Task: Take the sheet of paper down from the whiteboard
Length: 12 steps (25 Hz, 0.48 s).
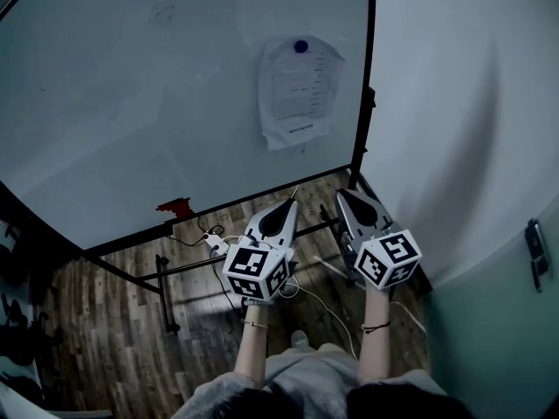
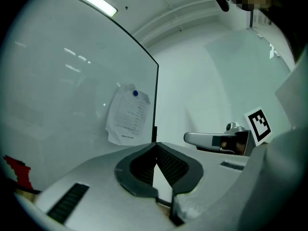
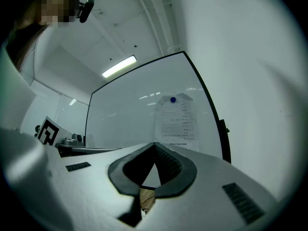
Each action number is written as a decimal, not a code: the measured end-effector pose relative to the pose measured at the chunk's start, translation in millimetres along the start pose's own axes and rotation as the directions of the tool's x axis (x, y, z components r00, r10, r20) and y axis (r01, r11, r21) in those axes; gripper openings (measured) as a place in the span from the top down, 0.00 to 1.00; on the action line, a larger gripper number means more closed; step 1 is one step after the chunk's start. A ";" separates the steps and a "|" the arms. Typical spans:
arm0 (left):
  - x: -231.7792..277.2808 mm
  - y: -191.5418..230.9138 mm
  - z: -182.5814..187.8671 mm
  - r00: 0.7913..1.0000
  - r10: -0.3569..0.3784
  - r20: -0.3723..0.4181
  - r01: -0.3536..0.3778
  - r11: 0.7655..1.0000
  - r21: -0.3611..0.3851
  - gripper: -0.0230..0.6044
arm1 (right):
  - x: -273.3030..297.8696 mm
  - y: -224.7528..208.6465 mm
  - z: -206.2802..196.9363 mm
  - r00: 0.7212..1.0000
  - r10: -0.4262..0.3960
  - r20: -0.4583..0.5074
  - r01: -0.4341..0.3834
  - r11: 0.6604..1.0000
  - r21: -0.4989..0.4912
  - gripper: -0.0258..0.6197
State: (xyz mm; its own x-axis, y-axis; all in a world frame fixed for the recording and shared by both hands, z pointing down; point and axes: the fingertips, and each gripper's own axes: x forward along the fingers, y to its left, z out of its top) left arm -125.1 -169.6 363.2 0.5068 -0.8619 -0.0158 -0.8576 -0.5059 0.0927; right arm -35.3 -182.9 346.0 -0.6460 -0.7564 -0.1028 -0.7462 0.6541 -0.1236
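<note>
A printed sheet of paper (image 1: 297, 92) hangs on the whiteboard (image 1: 157, 94) near its right edge, pinned at the top by a round blue magnet (image 1: 301, 46). The sheet (image 2: 128, 115) also shows in the left gripper view and the sheet (image 3: 179, 119) in the right gripper view, ahead of the jaws. My left gripper (image 1: 292, 202) is shut and empty, well short of the board. My right gripper (image 1: 344, 194) is beside it, also shut with nothing held. Both point level toward the board.
The whiteboard stands on a black frame (image 1: 166, 295) over a wooden floor with a power strip and cables (image 1: 214, 243). A red eraser (image 1: 175, 207) sits on the board's lower ledge. A pale wall (image 1: 463, 103) runs along the right.
</note>
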 end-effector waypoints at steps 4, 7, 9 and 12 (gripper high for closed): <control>13.1 6.1 -3.3 1.000 0.003 -0.013 -0.003 1.000 0.004 0.96 | 13.7 -12.6 -0.7 1.000 0.005 -0.005 -0.005 1.000 0.008 0.96; 19.4 14.0 -1.9 1.000 0.021 -0.015 -0.021 1.000 0.016 0.96 | 25.2 -21.9 -1.0 1.000 0.012 0.000 -0.012 1.000 0.018 0.96; 24.2 22.2 -0.4 0.999 0.041 -0.018 -0.041 0.999 0.025 0.96 | 35.0 -27.9 -2.3 1.000 0.022 0.001 -0.022 0.999 0.030 0.96; 32.4 33.7 0.6 0.997 0.074 -0.024 -0.074 0.997 0.030 0.96 | 49.2 -36.7 -3.2 0.999 0.043 -0.001 -0.043 0.998 0.041 0.96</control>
State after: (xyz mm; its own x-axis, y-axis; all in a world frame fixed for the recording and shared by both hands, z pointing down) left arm -137.6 -214.6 365.2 0.4435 -0.8961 0.0152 -0.8948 -0.4418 0.0640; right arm -40.2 -244.1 348.6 -0.6779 -0.7274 -0.1069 -0.7104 0.6855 -0.1592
